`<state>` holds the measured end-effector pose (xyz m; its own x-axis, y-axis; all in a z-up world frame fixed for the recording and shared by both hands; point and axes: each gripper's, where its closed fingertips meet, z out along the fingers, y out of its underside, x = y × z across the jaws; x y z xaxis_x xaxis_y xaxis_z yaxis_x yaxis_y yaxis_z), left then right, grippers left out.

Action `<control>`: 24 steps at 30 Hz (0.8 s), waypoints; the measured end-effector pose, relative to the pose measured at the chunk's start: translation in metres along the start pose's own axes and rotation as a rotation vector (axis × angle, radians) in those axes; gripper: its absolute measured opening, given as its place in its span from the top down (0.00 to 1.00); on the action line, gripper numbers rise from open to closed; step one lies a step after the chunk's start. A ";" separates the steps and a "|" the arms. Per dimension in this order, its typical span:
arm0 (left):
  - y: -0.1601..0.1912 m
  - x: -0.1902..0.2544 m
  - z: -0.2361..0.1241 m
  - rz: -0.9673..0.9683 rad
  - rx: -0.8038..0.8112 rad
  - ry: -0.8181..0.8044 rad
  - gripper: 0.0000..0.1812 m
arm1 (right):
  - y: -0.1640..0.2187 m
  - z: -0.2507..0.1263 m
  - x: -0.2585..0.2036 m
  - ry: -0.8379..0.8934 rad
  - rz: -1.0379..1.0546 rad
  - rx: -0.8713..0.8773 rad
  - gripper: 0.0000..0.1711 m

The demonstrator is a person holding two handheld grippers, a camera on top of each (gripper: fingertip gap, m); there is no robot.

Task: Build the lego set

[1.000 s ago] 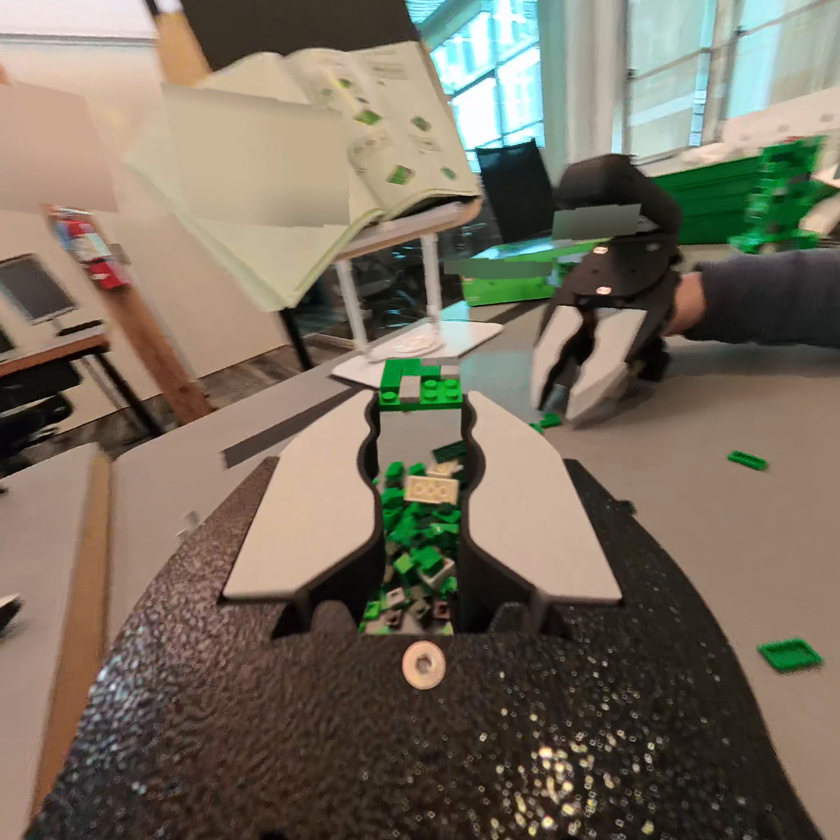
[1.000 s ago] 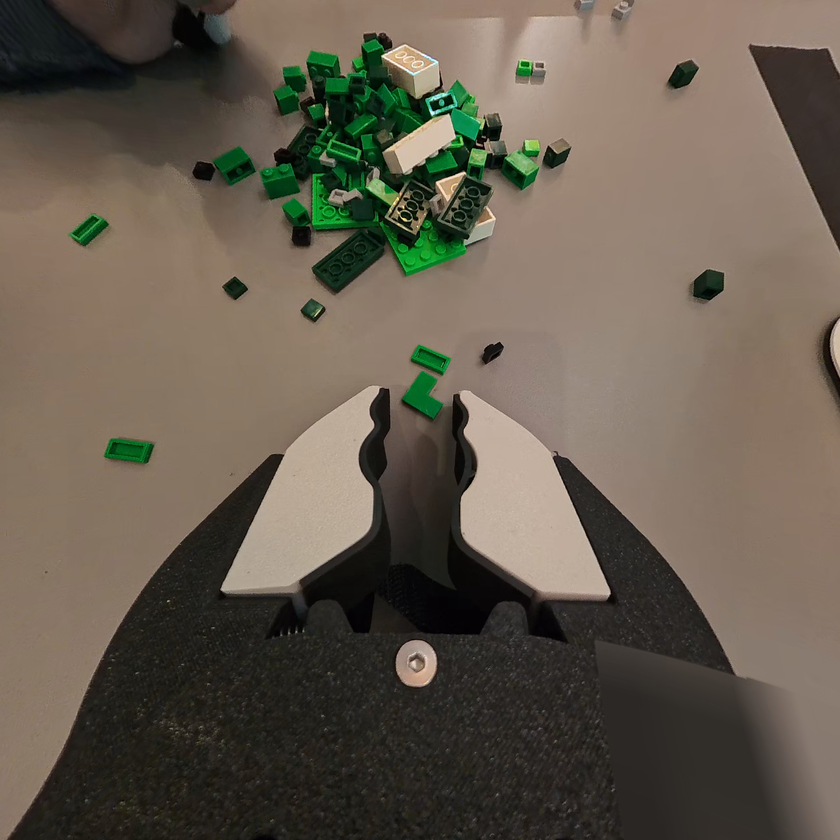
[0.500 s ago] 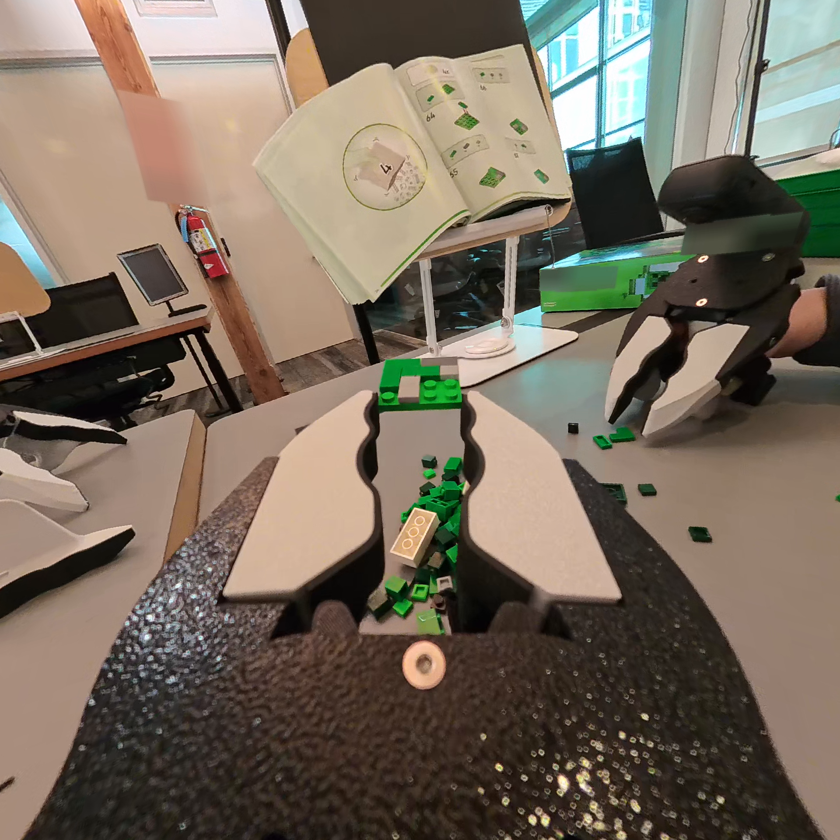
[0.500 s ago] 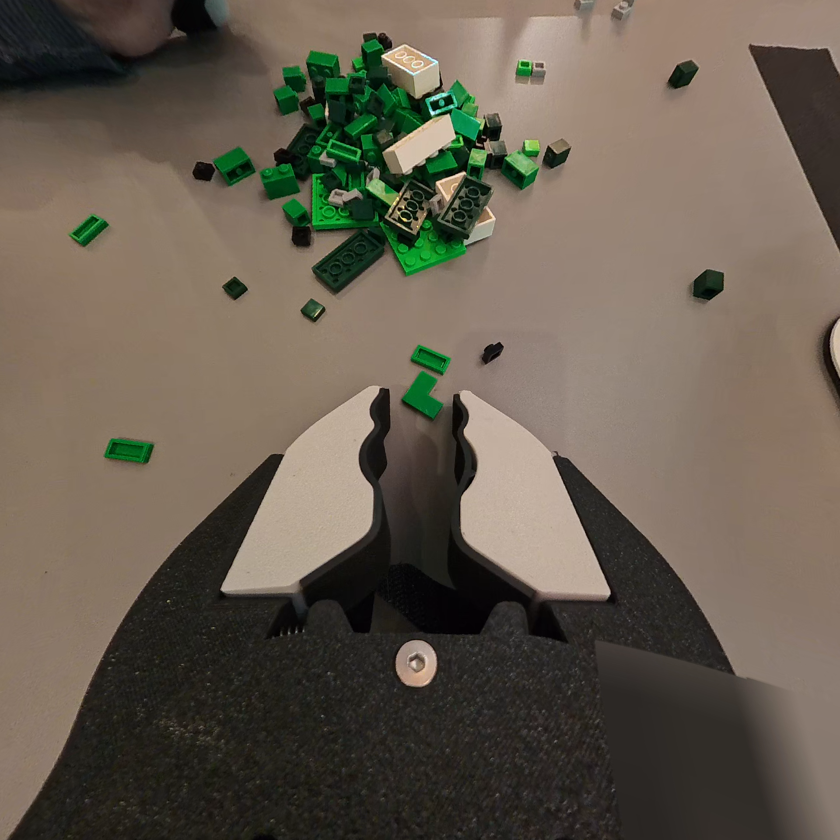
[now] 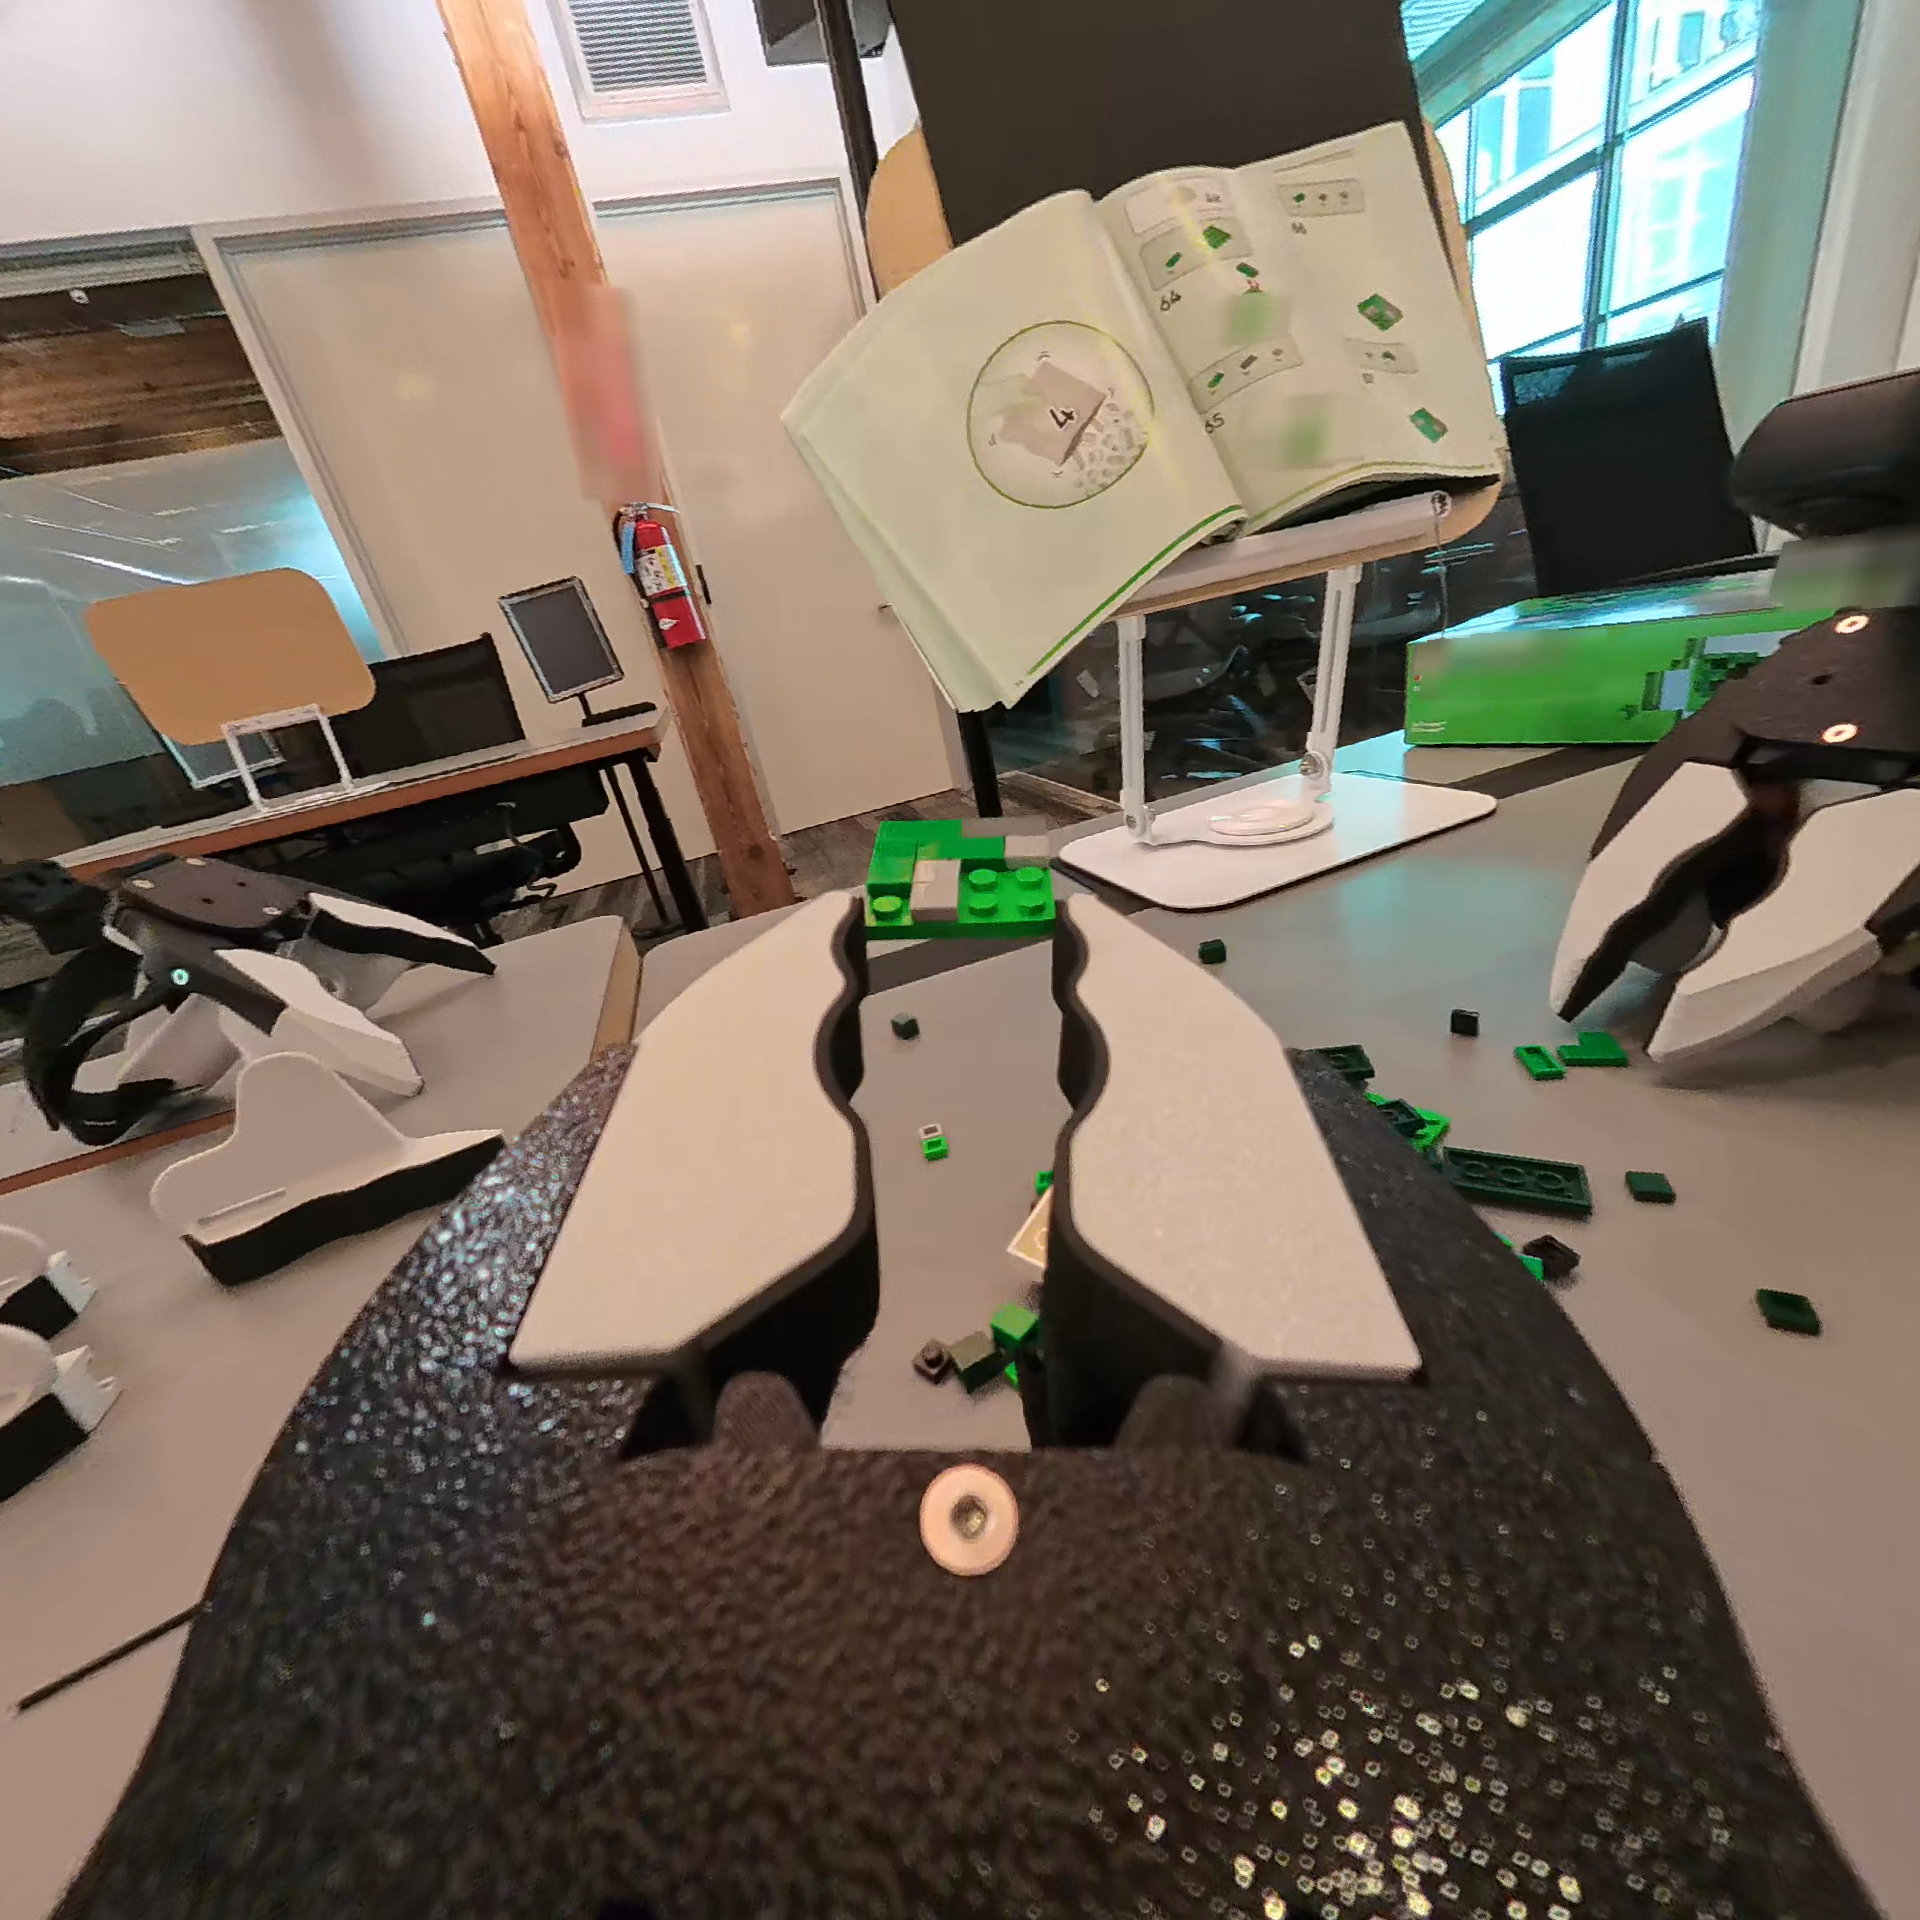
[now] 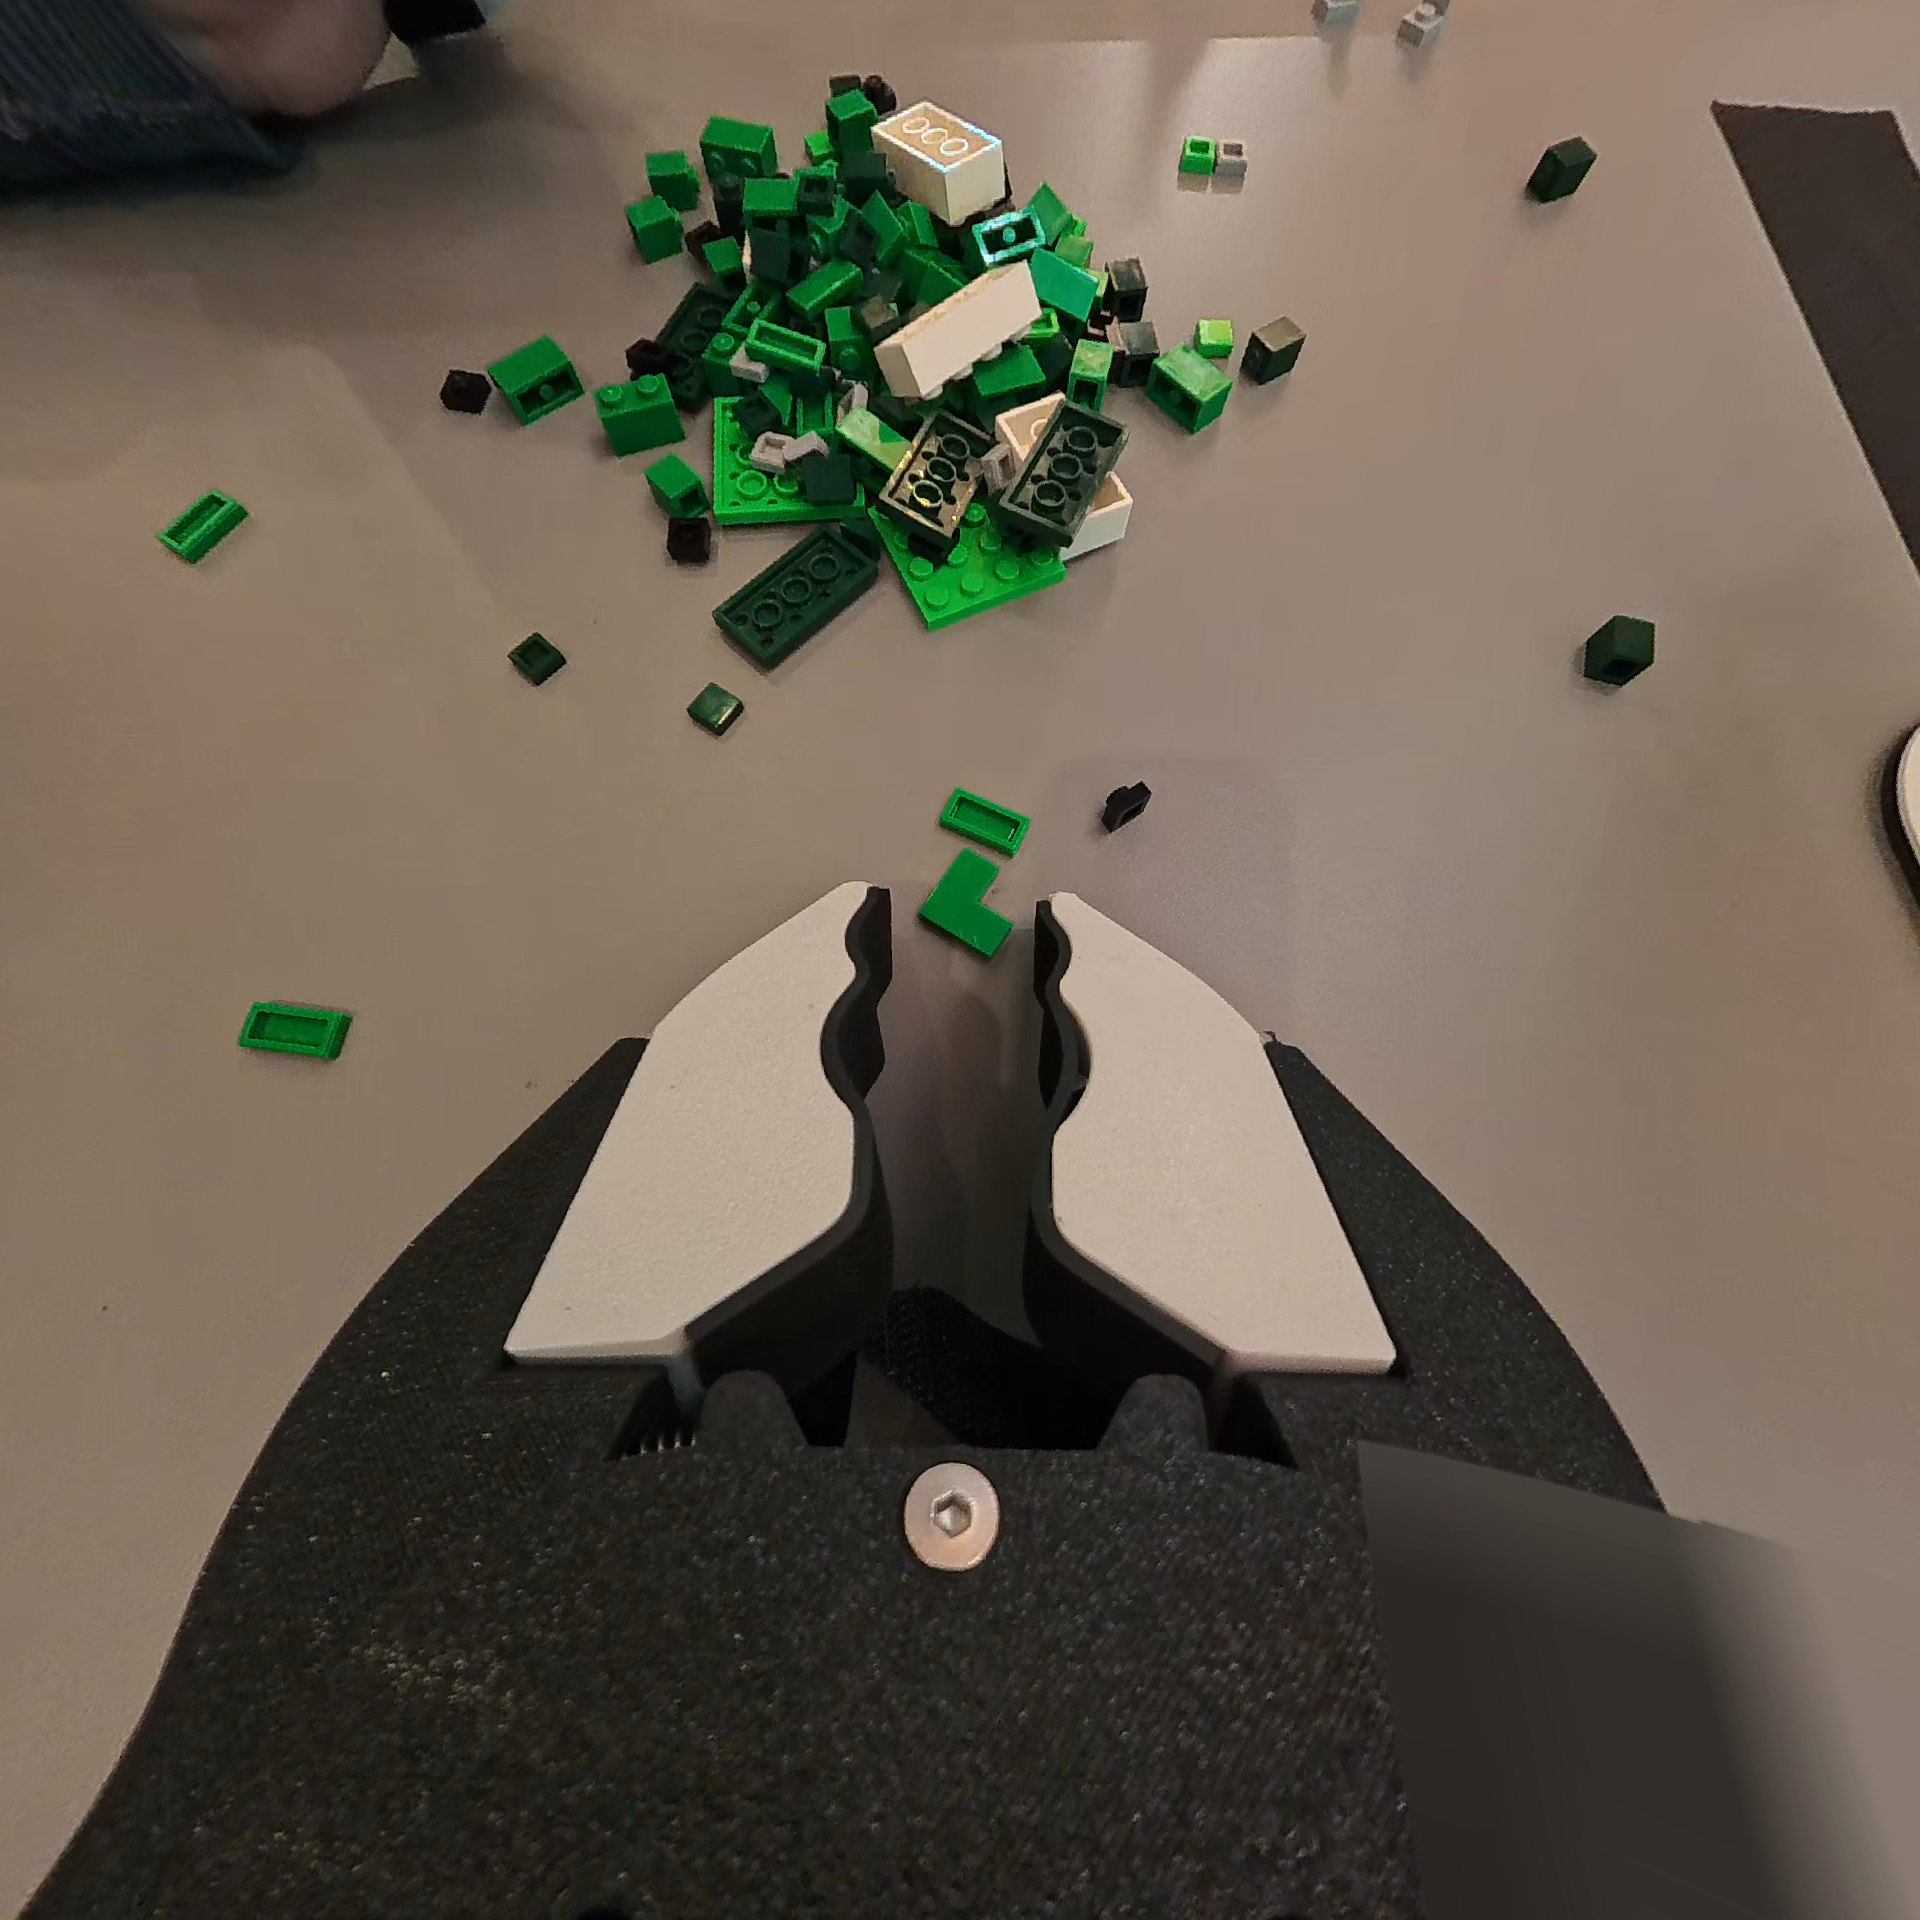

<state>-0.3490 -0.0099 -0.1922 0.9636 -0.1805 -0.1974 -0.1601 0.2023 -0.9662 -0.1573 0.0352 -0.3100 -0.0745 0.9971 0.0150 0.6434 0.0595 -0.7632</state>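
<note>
My left gripper (image 5: 961, 920) is shut on a small green and grey lego assembly (image 5: 987, 899), held by its near edge above the grey table (image 5: 1351, 987). My right gripper (image 6: 961, 899) is open and low over the table, with a green L-shaped tile (image 6: 951, 912) lying at its fingertips. It also shows at the right of the left wrist view (image 5: 1616, 1029). A pile of green, dark green and white bricks (image 6: 894, 353) lies ahead of it, with loose green tiles (image 6: 296, 1031) scattered around. The left gripper's right finger hides most of the pile in the left wrist view.
An open instruction booklet (image 5: 1143, 364) sits on a white stand (image 5: 1278, 831) at the table's far side. A green box (image 5: 1579, 675) lies behind it. Spare grippers (image 5: 260, 977) rest on the table to the left. A person's sleeve (image 6: 125, 114) shows at top left. My hands' fingertips stand some 25 centimeters from each other.
My left gripper has swung left with the assembly still in it, so the pile has shifted from between its fingers to its right. My right gripper has not moved.
</note>
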 end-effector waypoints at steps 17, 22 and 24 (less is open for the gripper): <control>0.005 -0.010 0.000 -0.004 -0.015 -0.048 0.82 | -0.004 -0.004 0.012 0.067 0.067 0.034 0.85; 0.009 -0.007 0.002 -0.018 -0.030 -0.019 0.82 | -0.065 0.006 0.023 0.075 0.165 0.148 0.95; 0.009 -0.002 0.003 0.013 -0.040 -0.003 0.82 | -0.089 0.027 0.029 0.053 0.050 0.053 0.94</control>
<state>-0.3517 -0.0049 -0.2003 0.9620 -0.1755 -0.2091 -0.1805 0.1659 -0.9695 -0.2372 0.0577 -0.2593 -0.0023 1.0000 0.0094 0.6039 0.0089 -0.7970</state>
